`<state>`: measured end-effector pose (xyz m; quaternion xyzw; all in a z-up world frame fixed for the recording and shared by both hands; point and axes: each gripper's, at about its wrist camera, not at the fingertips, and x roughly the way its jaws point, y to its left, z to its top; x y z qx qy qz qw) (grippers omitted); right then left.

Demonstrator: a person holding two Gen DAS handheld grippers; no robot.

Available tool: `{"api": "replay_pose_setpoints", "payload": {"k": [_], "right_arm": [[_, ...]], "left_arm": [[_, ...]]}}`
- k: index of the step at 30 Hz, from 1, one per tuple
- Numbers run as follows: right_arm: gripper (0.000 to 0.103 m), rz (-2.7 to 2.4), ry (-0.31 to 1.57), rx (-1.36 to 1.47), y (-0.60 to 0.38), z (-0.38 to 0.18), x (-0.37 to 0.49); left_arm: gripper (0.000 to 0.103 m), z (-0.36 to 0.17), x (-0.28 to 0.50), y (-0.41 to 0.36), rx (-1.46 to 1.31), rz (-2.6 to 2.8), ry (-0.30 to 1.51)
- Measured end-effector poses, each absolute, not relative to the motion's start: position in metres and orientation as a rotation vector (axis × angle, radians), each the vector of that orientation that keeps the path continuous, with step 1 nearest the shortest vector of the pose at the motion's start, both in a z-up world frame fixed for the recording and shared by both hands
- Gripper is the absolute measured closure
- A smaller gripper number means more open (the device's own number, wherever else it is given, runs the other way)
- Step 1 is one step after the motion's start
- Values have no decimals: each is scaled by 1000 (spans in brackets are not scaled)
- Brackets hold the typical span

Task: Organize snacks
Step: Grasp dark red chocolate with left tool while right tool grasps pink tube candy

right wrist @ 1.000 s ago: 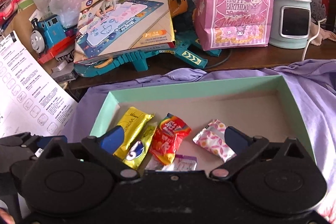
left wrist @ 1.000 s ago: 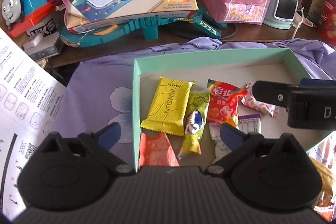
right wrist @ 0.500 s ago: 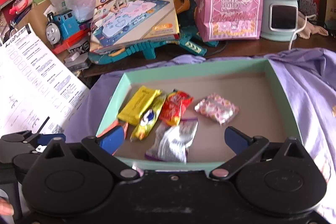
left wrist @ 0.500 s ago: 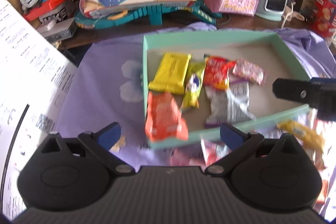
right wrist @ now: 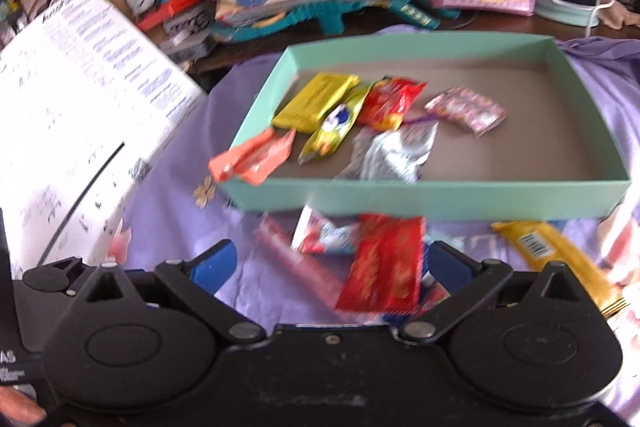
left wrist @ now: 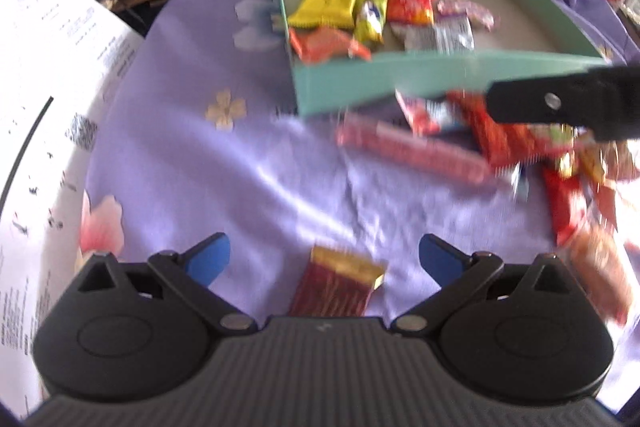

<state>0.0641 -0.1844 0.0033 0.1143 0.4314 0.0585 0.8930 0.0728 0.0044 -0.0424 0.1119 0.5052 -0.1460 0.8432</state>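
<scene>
Six wrapped snacks already lie inside the shallow mint-green cardboard box (right wrist: 420, 199), all crowded toward its 9 o'clock end: a yellow foil bar (right wrist: 316, 101), a yellow-green sachet (right wrist: 334, 129), a red-and-yellow packet (right wrist: 390, 101), a pink patterned sweet bag (right wrist: 466, 109), a silver crinkled pouch (right wrist: 394, 155) and an orange wrapper (right wrist: 256, 157) that leans on the near left corner of the rim. Several more wait on the lilac floral cloth (left wrist: 224, 163) just outside the box's near wall.

Both tools are empty with jaws spread wide. The left gripper (left wrist: 325, 259) hovers over a dark red bar with a gold end (left wrist: 338, 285), which sits between its blue fingertips (left wrist: 208, 255) at 6 o'clock in that view. The right gripper (right wrist: 332, 263) has a red glossy packet (right wrist: 384, 263) framed between its tips, with a long pink stick pack (right wrist: 292, 255) and a white-and-pink candy wrapper (right wrist: 326, 237) at 10 o'clock from it, and a long yellow barcode bar (right wrist: 556, 255) off at 3 o'clock.

Judging by this, the next pick is one of the two framed items. To do it well, come straight down so the tips straddle the packet's narrow width, close on the body instead of a flimsy crimped end, and take one item only; the red packet seems to overlap its neighbours, so lift slowly. Drop into the bare 3 o'clock half of the box. Both views are motion-blurred, so finer overlaps cannot be told.
</scene>
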Motion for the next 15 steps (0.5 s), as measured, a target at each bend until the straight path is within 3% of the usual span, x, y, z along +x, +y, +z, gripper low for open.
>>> {"api": "replay_pose_setpoints", "payload": {"k": [4, 6, 8, 10, 12, 15], "right_arm": [[25, 129, 934, 191, -165, -10, 67], [30, 136, 947, 170, -158, -15, 68], [36, 141, 954, 158, -153, -19, 70], [47, 148, 966, 149, -150, -22, 74], [50, 150, 977, 141, -147, -26, 78], [55, 161, 988, 120, -144, -31, 85]], "left_arm": [[6, -52, 61, 16, 235, -341, 1087], [9, -55, 57, 21, 220, -363, 1092], [17, -58, 56, 25, 204, -375, 1102], [31, -62, 57, 29, 191, -381, 1113], [35, -64, 57, 32, 185, -386, 1110], [53, -63, 55, 34, 189, -394, 1085]]}}
